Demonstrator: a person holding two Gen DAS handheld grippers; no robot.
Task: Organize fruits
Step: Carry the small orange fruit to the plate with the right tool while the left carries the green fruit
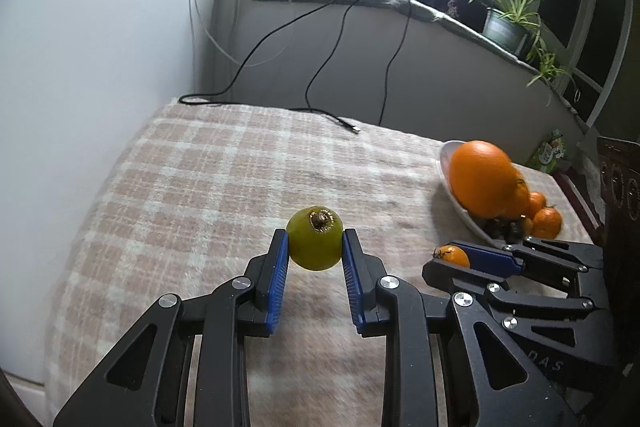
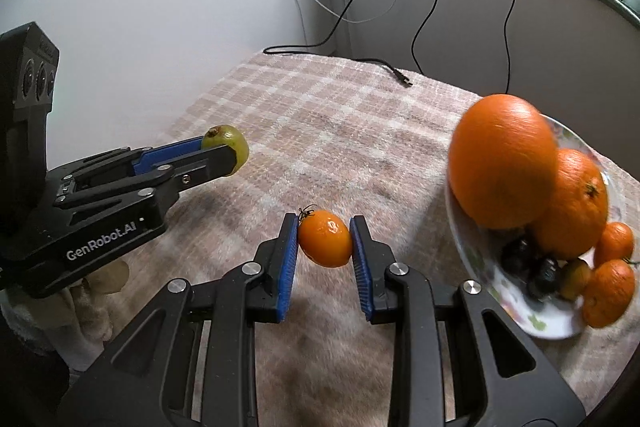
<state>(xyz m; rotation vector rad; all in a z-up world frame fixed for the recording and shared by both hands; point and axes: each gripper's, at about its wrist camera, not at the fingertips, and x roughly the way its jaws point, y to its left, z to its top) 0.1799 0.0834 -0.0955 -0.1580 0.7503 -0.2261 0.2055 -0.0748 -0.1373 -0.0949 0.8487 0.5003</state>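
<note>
Above the checked blanket (image 1: 208,187), both tongs loaded. Left tongs (image 1: 315,247) closed partway on a small green fruit (image 1: 315,243), pads on its two flanks, held clear of the cloth. Stem scar tipped up and toward the far wall; nearly round, no real long axis. Right tongs (image 2: 325,245) pinched on a small orange tomato-like fruit (image 2: 325,243), also off the cloth. Long axis slanted, dry calyx end up-left near the left pad. Both likely light, thin-skinned, glossy, so prone to slip or bruise; best gripped across the widest girth, gently. To the right, a flowered plate (image 2: 476,267) heaped with oranges (image 2: 502,159), smaller orange fruit, dark ones. Likely destination; pile looks tall, could roll.
</note>
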